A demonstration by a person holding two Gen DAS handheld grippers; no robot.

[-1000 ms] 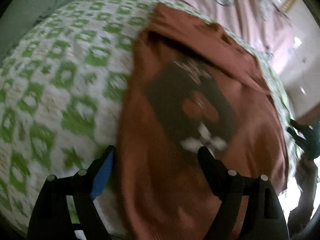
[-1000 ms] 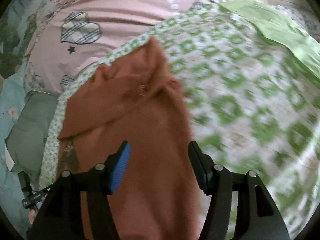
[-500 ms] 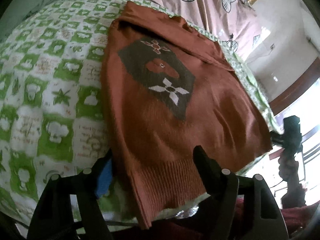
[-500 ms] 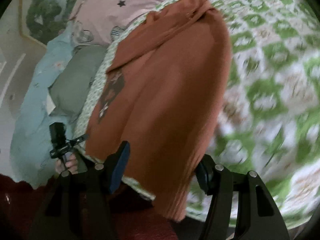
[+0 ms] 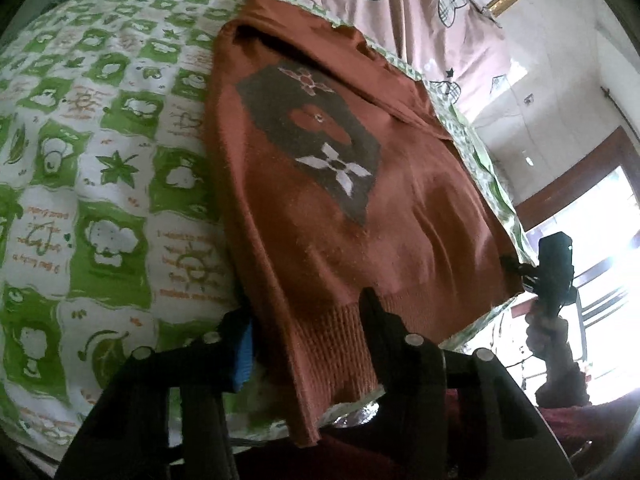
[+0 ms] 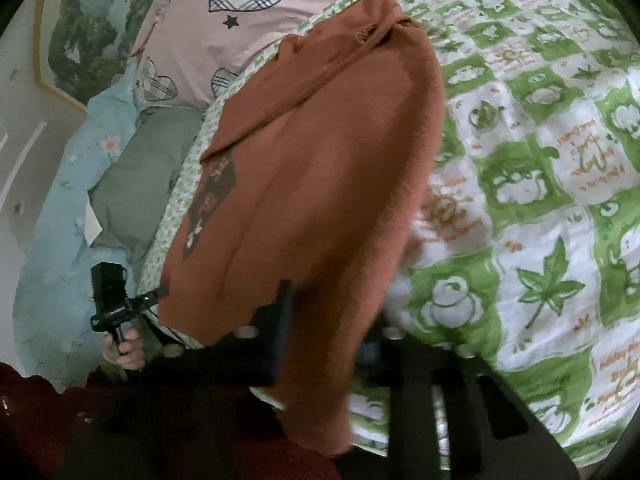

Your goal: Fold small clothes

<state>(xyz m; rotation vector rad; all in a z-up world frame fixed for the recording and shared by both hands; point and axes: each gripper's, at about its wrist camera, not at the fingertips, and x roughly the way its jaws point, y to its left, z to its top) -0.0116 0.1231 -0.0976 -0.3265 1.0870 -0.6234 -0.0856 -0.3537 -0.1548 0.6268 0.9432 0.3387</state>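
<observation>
A rust-brown knitted sweater [image 5: 320,220] with a dark patch and a white flower lies flat on a green-and-white bedspread [image 5: 100,180]. Its ribbed hem hangs over the near bed edge. My left gripper [image 5: 304,308] straddles the hem's left corner, and its jaws are closing with the ribbed cloth between them. In the right wrist view the same sweater [image 6: 320,160] runs away from me. My right gripper [image 6: 330,308], blurred, is closing its jaws on the hem's right corner, and the cloth is bunched narrowly between the fingers.
A pink duvet with checked hearts [image 6: 240,12] lies at the head of the bed. A grey-green pillow [image 6: 140,172] and pale blue floral cloth [image 6: 52,240] lie left of the bedspread [image 6: 540,200]. Dark red fabric [image 6: 120,420] sits below the bed edge. A hand [image 6: 124,348] grips a black handle.
Both grippers drew back from over the sweater's body to its hem at the near bed edge. Both pairs of jaws narrowed around the hem corners, the right pair the most.
</observation>
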